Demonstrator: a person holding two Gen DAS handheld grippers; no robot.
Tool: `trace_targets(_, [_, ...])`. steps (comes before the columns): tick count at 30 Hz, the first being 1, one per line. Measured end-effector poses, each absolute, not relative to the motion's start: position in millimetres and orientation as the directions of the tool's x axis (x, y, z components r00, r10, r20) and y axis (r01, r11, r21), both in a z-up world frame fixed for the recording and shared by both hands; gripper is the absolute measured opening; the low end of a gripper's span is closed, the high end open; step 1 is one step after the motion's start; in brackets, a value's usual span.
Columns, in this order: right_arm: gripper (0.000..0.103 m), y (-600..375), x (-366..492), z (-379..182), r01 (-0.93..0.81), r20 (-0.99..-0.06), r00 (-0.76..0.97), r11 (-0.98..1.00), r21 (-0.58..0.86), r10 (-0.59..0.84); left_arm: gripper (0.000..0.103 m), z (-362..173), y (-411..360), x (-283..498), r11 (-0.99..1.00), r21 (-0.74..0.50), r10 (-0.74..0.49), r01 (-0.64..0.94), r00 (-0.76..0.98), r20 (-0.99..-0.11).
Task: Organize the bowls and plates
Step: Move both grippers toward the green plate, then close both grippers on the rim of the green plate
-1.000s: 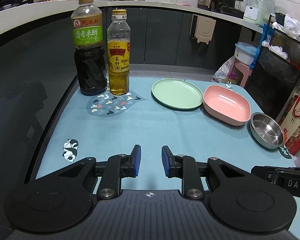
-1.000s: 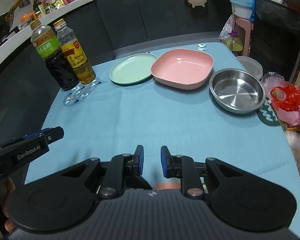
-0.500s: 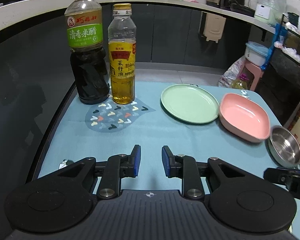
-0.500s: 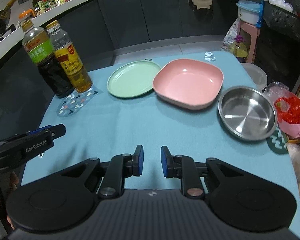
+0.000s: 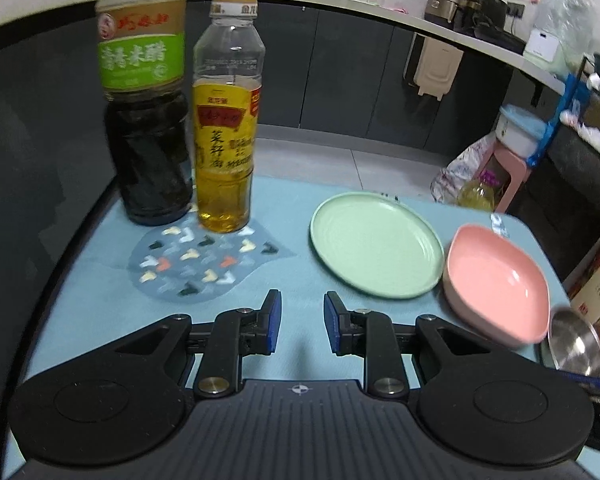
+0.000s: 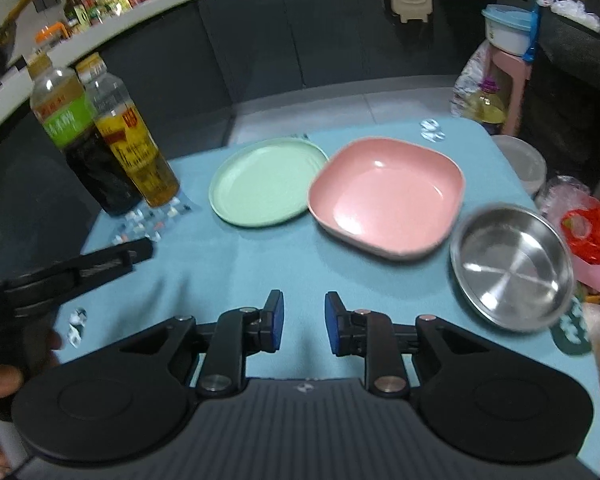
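Observation:
A green plate (image 5: 376,244) (image 6: 268,182), a pink square bowl (image 5: 500,280) (image 6: 388,196) and a steel bowl (image 5: 576,344) (image 6: 512,268) lie in a row on the blue tablecloth (image 6: 236,264). My left gripper (image 5: 300,322) is open and empty, hovering over the cloth short of the green plate. My right gripper (image 6: 302,322) is open and empty, short of the pink bowl. The left gripper also shows in the right wrist view (image 6: 76,268) at the left.
A dark vinegar bottle (image 5: 148,120) and an oil bottle (image 5: 226,136) stand at the far left beside a patterned mat (image 5: 196,264). A green coaster (image 6: 572,324) lies by the steel bowl. Bags and a pink stool (image 5: 508,168) stand beyond the table's right edge.
Both grippers have moved forward toward the dishes, which look larger and nearer. The jaws have stayed at the same opening.

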State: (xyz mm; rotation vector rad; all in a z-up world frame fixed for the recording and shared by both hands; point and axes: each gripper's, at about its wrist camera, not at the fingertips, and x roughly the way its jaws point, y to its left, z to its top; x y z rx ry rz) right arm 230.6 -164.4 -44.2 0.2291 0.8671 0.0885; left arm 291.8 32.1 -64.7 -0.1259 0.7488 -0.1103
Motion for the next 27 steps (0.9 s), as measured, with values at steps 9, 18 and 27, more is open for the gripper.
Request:
trace_targets(9, [0.024, -175, 297, -26, -0.057, -0.692, 0.698, 0.978, 0.202, 0.184, 0.022, -86, 28, 352, 0.976, -0.213, -0.179, 0.04, 0.697, -0.694])
trace_targets(18, [0.025, -176, 375, -44, -0.148, -0.73, 0.649, 0.976, 0.159, 0.217, 0.022, -105, 27, 383, 0.965, -0.263, -0.203, 0.009, 0.657, -0.726])
trace_targets(27, [0.036, -181, 420, -78, -0.172, -0.779, 0.586, 0.974, 0.147, 0.221, 0.023, -112, 21, 390, 0.957, -0.286, -0.245, 0.04, 0.639, -0.729])
